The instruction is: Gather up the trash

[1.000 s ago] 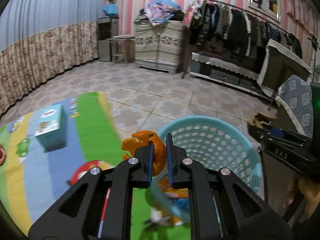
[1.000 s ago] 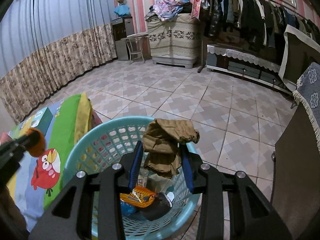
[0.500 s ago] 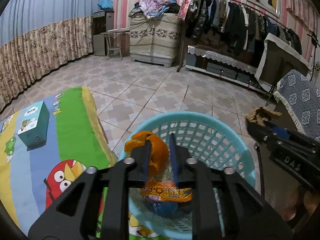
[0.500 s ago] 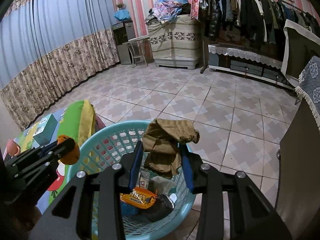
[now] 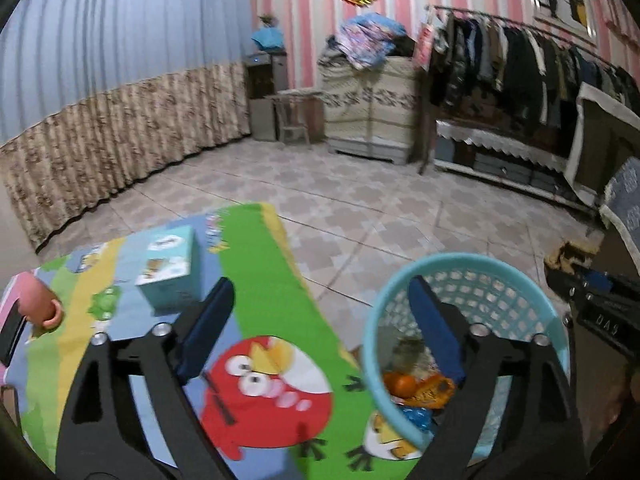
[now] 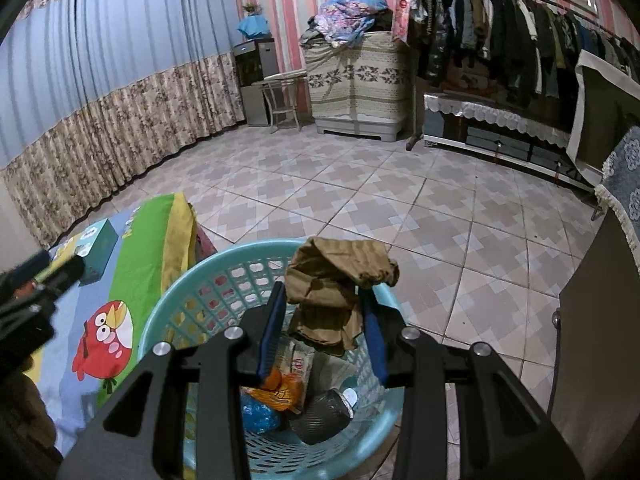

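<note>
A light blue plastic basket (image 5: pixel 472 264) stands on the floor beside a colourful play mat (image 5: pixel 256 280). Orange peel (image 5: pixel 398 384) and an orange wrapper (image 5: pixel 434 390) lie inside it. My left gripper (image 5: pixel 320 300) is open and empty, above the mat's edge and the basket's left rim. My right gripper (image 6: pixel 324 320) is shut on a crumpled brown paper (image 6: pixel 336 280) and holds it over the basket (image 6: pixel 168 304). The basket also holds a blue wrapper (image 6: pixel 260 416) and a dark can (image 6: pixel 324 416).
A teal tissue box (image 5: pixel 170 264) sits on the mat. A pink toy (image 5: pixel 38 304) shows at the far left. A dark cabinet (image 6: pixel 600 320) stands right of the basket. A clothes rack (image 5: pixel 520 64) and covered furniture (image 5: pixel 368 108) line the far wall.
My left gripper opened and the orange peel dropped into the basket. The left gripper then pulled back and left over the mat. The right gripper kept holding the brown paper.
</note>
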`<move>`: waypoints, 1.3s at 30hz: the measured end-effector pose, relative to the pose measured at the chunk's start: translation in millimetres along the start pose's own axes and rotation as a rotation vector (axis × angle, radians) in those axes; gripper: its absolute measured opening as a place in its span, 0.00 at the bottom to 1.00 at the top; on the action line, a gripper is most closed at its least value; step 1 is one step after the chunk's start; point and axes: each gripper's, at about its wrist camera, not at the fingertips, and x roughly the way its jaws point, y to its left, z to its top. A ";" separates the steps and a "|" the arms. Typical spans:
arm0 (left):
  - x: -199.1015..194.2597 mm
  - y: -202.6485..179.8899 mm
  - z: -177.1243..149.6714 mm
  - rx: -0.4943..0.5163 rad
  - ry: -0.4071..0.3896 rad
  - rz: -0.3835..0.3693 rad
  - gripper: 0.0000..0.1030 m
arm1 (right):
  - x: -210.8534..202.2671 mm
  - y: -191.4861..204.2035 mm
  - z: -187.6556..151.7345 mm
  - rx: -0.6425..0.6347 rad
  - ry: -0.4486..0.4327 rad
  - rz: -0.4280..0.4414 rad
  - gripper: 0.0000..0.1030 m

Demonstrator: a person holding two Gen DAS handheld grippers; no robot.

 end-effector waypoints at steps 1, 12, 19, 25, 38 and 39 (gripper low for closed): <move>-2.7 6.0 0.5 -0.009 -0.007 0.007 0.89 | 0.7 4.2 0.3 -0.010 0.002 0.001 0.36; -52.2 61.0 -9.0 -0.072 -0.055 0.098 0.95 | 31.5 44.7 -0.8 -0.080 0.056 0.030 0.41; -93.6 97.4 -22.9 -0.096 -0.070 0.168 0.95 | 32.9 45.4 -5.8 -0.067 0.059 0.014 0.83; -127.6 125.2 -44.7 -0.144 -0.074 0.209 0.95 | 2.6 55.0 -13.1 -0.079 -0.011 0.011 0.95; -191.5 152.8 -114.9 -0.169 -0.093 0.291 0.95 | -94.3 131.4 -73.8 -0.173 -0.136 0.190 0.95; -195.2 153.3 -119.8 -0.166 -0.097 0.300 0.95 | -98.6 135.3 -80.1 -0.176 -0.136 0.196 0.95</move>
